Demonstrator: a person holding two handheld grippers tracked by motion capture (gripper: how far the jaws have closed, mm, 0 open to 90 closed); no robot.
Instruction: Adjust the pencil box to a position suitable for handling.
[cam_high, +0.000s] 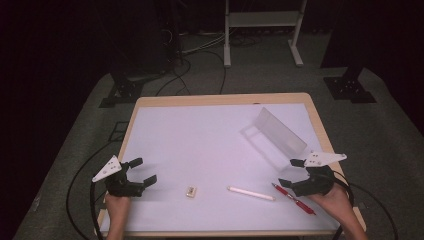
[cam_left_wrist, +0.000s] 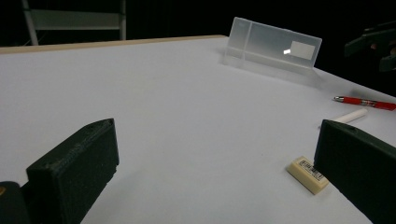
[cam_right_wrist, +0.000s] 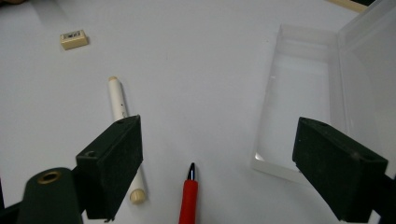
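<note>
High view looks forward and down over the whole table (cam_high: 150, 102). Both gripper views sit low and close, facing inward; all share the red pen (cam_high: 293, 198) (cam_left_wrist: 364, 102) (cam_right_wrist: 188, 200)

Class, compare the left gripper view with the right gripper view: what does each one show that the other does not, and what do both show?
Left gripper view alone: the left gripper, jaws wide apart, the white label on the clear box's upright lid, and the other gripper at the far right edge.

Right gripper view alone: the right gripper, jaws open, and the inside of the clear box's tray, with nothing in it.

Both: the eraser, the white pen, the red pen, the clear box and the white table.
</note>
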